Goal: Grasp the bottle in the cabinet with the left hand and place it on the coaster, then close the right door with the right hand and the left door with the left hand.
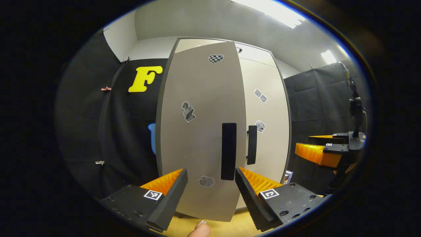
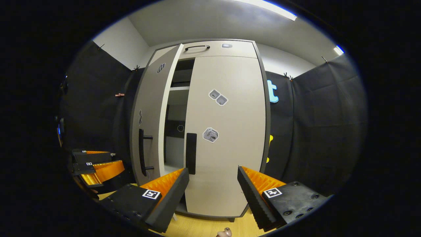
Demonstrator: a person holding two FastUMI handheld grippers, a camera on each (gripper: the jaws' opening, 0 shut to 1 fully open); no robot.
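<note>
1. Left gripper view: the left hand-held gripper [image 1: 210, 184] is released, fingers spread wide with nothing between them, pointing at the cabinet's left door [image 1: 200, 131].
2. The left door stands partly open, its face angled toward the camera. Its dark handle [image 1: 228, 151] sits near the right edge, just above the gap between the fingers. Several stickers are on the door face.
3. Right of it, the right door [image 1: 266, 125] is shut flat against the cabinet; its handle [image 1: 252, 144] is just beside the left door's edge.
4. At the far right, the other hand-held gripper [image 1: 320, 148] shows side-on, apart from the cabinet.
5. A fingertip [image 1: 199, 228] shows at the bottom edge, over the wooden desk [image 1: 243, 225].
6. Right gripper view: at far left, the left hand-held gripper [image 2: 98, 164] is near the open left door [image 2: 148, 118].
7. Between the doors a narrow gap shows the cabinet shelves [image 2: 179, 88]; I cannot tell where the bottle is.
8. The right door [image 2: 227, 131] is closed.
9. The right hand-held gripper [image 2: 212, 184] is released, fingers wide apart, holding nothing, facing the right door.
</note>
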